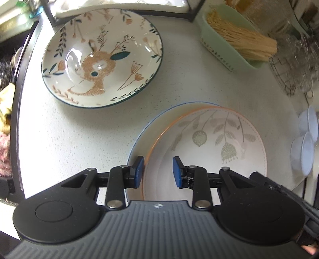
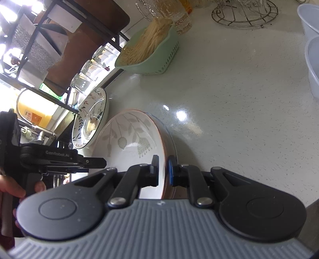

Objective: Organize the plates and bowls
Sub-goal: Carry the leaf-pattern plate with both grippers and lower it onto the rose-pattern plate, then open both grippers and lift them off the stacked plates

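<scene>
The right gripper point(image 2: 163, 171) is clamped on the rim of the leaf-patterned bowl point(image 2: 127, 139), which sits on a blue-rimmed plate point(image 1: 137, 139) on the counter point(image 1: 89, 129). The left gripper point(image 1: 158, 172) hangs with its jaws apart across the opposite rim, pads not pressing. The glazed ceramic looks stiff, weighty, slick and breakable, so the rim is probably the only hold. The deer bowl point(image 1: 101, 57) lies near.

Home kitchen. A pale speckled counter point(image 1: 69, 139) carried patterned crockery: a deer plate point(image 1: 101, 59) and a leaf bowl point(image 1: 209, 147). A green basket point(image 2: 159, 57) held a bundle of chopsticks point(image 1: 239, 37). Upturned glasses point(image 2: 89, 73) stood under a black rack point(image 2: 65, 47). A wire stand point(image 2: 245, 14) and clear tubs point(image 2: 313, 49) sat at the far side. A tap point(image 2: 39, 135) showed at the counter's end.
</scene>
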`<state>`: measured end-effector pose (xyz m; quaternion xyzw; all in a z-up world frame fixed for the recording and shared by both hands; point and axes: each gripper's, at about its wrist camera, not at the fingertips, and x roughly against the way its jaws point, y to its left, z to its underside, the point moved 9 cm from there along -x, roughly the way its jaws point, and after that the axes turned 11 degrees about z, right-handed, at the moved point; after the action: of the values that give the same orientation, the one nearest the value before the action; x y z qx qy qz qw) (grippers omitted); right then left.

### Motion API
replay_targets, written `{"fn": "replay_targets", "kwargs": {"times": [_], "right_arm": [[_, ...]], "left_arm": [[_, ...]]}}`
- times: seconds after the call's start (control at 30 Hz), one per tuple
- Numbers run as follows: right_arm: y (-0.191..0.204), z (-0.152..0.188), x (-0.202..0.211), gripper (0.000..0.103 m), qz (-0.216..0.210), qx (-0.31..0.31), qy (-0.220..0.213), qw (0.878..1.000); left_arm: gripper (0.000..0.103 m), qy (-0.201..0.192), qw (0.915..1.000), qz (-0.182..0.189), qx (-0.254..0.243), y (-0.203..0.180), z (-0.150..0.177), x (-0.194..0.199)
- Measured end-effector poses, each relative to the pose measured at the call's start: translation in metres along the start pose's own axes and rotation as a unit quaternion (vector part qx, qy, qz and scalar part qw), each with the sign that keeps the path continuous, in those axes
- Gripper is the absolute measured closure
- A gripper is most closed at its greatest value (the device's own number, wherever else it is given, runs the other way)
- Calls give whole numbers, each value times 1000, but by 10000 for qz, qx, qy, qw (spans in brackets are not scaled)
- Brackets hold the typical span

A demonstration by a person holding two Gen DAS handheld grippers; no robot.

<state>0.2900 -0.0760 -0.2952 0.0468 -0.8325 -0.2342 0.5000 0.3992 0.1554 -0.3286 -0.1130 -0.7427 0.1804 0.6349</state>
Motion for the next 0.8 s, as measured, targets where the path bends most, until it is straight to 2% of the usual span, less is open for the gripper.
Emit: {"fn": "replay_targets", "kwargs": {"times": [0.27,0.37,0.6,0.8], "right_arm": [[-4,0,-8,91,-150,-123,173,9997],[-4,0,-11,91,-180,-170,223,9994],[-3,-1,-19,91,-206,-225,364,9989],[-1,-3,-23,91,-216,-284,366,9987]], "left_arm": [[67,130,9967,476,651,14,-4,6],[65,247,9925,766,925,21,-7,7],[65,476,9913,861,871,22,-8,11],[65,691,9828,1155,1262,31,-6,13]]}}
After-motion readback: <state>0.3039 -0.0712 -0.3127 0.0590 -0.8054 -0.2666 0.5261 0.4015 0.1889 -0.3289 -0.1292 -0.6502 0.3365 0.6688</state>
